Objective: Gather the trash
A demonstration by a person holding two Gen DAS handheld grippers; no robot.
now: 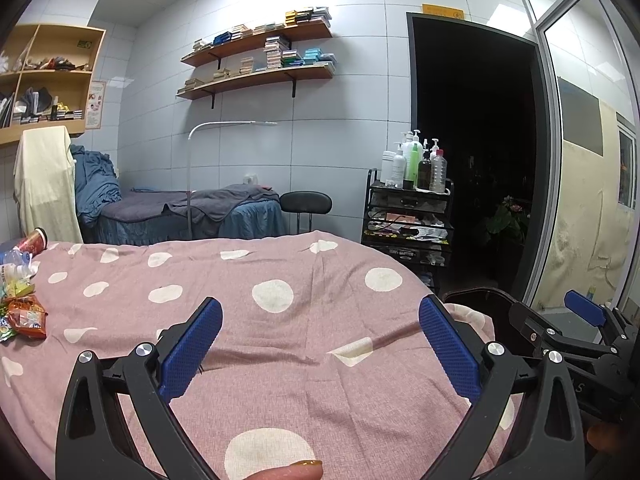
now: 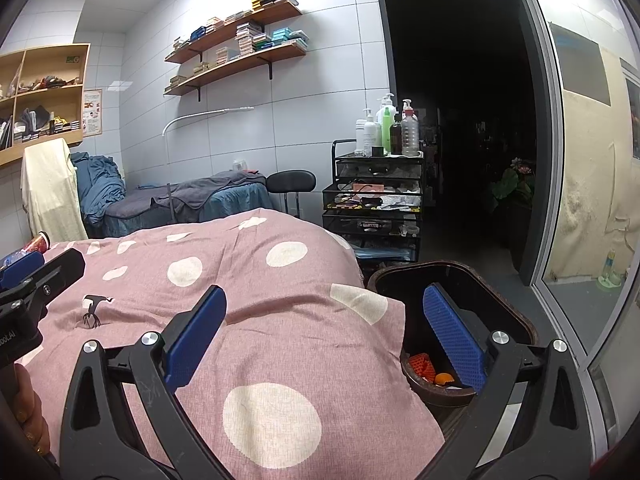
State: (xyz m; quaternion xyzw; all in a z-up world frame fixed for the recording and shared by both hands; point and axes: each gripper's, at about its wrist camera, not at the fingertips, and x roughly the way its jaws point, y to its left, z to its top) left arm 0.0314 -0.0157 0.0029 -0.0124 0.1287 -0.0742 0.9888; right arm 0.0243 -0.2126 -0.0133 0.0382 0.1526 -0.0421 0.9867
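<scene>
Two released tongs hovering over a pink polka-dot bed.
Left tongs (image 1: 320, 338) and right tongs (image 2: 324, 330) are gaping wide; snack wrappers (image 1: 24, 314) are lying at the bed's (image 1: 280, 344) left edge, trash bin (image 2: 472, 276) standing right.

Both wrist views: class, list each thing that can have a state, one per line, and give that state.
Left tool: open, holding nothing, over the bedspread.
Right tool: open, holding nothing.
Trash bin: uncovered, a few orange scraps at the bottom.
Snack wrappers: lying loose on the bedspread, not yet collected.
Red cup: tipped on its side.
Doorway: open, dark beyond.
</scene>
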